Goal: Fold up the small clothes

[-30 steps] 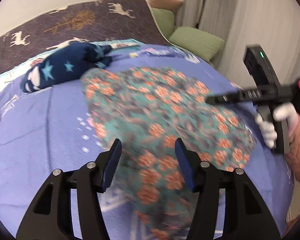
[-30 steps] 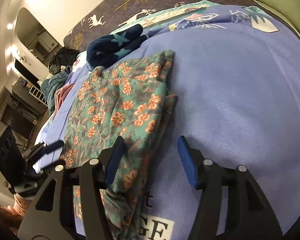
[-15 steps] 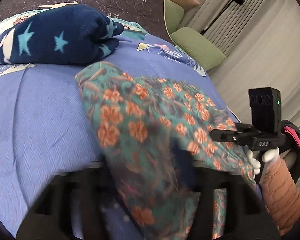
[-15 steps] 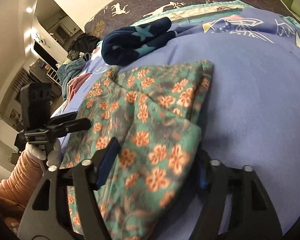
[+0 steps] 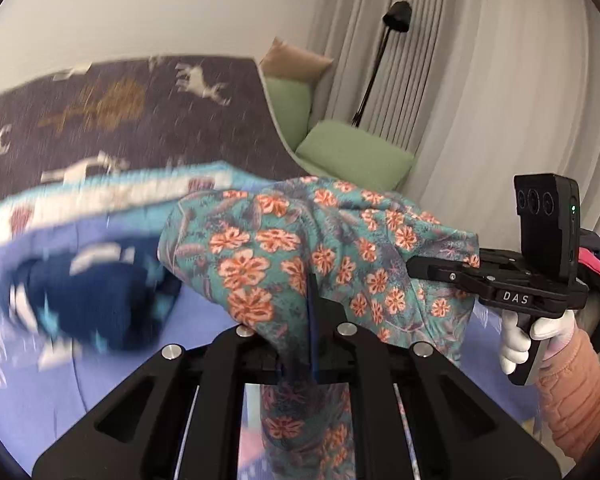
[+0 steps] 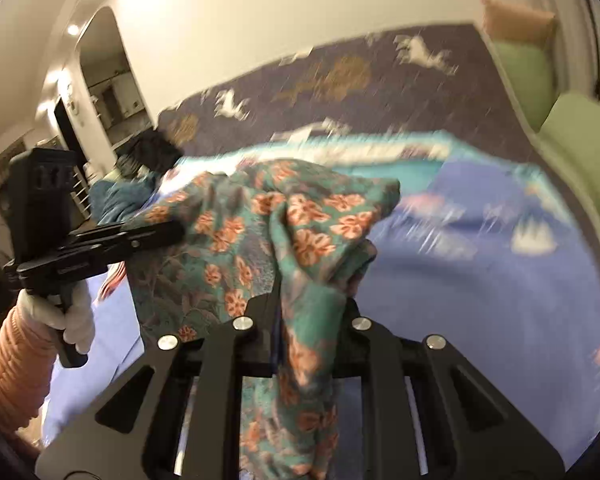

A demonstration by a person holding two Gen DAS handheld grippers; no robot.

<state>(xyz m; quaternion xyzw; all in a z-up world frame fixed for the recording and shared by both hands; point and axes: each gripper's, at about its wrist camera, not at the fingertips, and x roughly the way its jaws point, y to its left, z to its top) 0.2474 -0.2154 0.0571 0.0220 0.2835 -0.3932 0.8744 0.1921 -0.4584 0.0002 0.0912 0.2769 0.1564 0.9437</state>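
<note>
Now the floral garment (image 5: 300, 248) spans between both grippers: left gripper (image 5: 314, 336) and right gripper (image 6: 312, 320) each just clenched on an edge, partner toward three and nine o'clock.

Two grippers show: the left gripper (image 5: 312, 320) and the right gripper (image 6: 312, 312), each held in one white-gloved hand (image 5: 516, 340). One floral garment (image 5: 300, 248) hangs between them, and one navy star blanket (image 5: 100, 304) lies on the one blue bedspread (image 6: 480, 280). By the curtain stand two green cushions (image 5: 352, 152), one tan cushion (image 5: 296, 60) and one black floor lamp (image 5: 396, 12).
</note>
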